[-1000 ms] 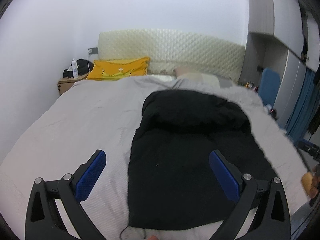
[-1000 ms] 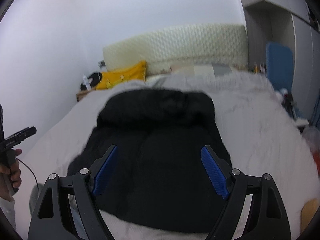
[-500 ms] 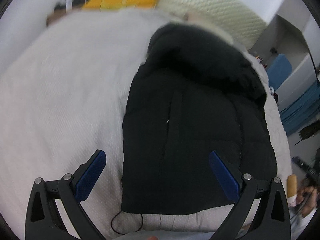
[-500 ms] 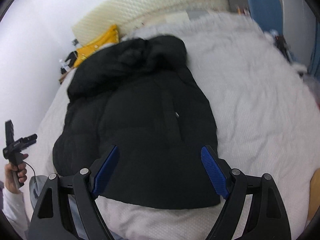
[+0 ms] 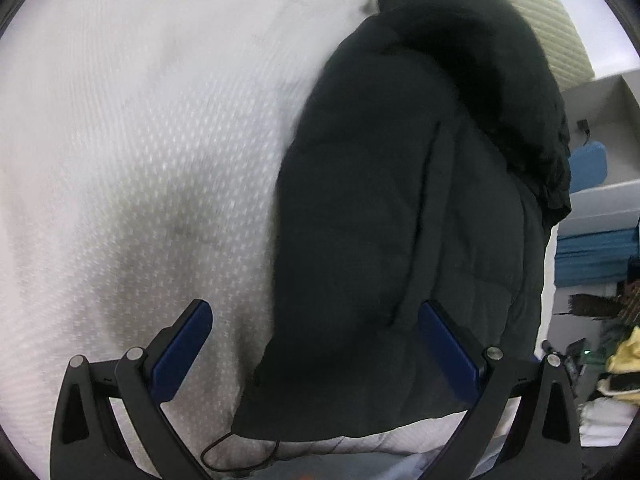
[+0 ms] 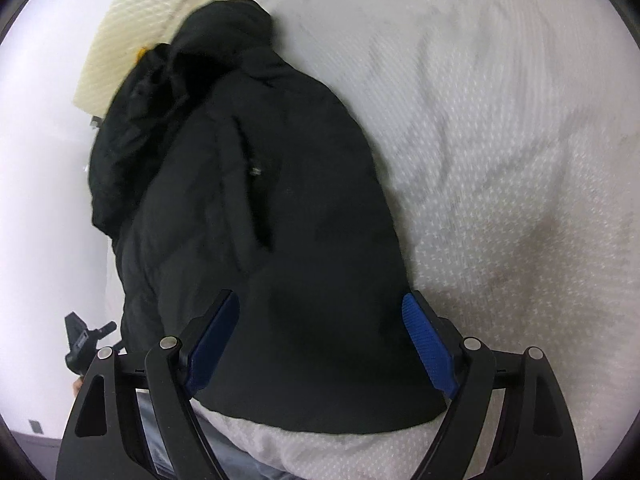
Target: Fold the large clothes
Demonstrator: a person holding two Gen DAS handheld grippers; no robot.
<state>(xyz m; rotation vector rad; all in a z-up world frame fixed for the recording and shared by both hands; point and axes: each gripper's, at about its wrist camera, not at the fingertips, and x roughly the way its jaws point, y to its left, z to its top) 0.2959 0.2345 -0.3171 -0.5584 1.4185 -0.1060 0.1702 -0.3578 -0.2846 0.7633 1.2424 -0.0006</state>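
Observation:
A large black hooded puffer jacket [image 5: 404, 208] lies flat on a white bed [image 5: 132, 152], hood toward the headboard, hem toward me. It also shows in the right wrist view [image 6: 280, 220]. My left gripper [image 5: 316, 344] is open, low over the jacket's lower left corner, with the hem's left edge between its fingers. My right gripper [image 6: 320, 340] is open, low over the jacket's lower right corner, its right finger by the jacket's right edge. Neither holds anything.
A thin black drawcord [image 5: 240, 456] trails from the hem's left corner. The cream headboard [image 5: 560, 32] stands behind the hood. Blue items and clutter [image 5: 592, 256] are beside the bed at right. The other hand-held gripper [image 6: 86, 340] shows at left.
Both grippers have tilted down and dropped close to the jacket's hem. The room and headboard have slid out of view. Both jaws stay open.

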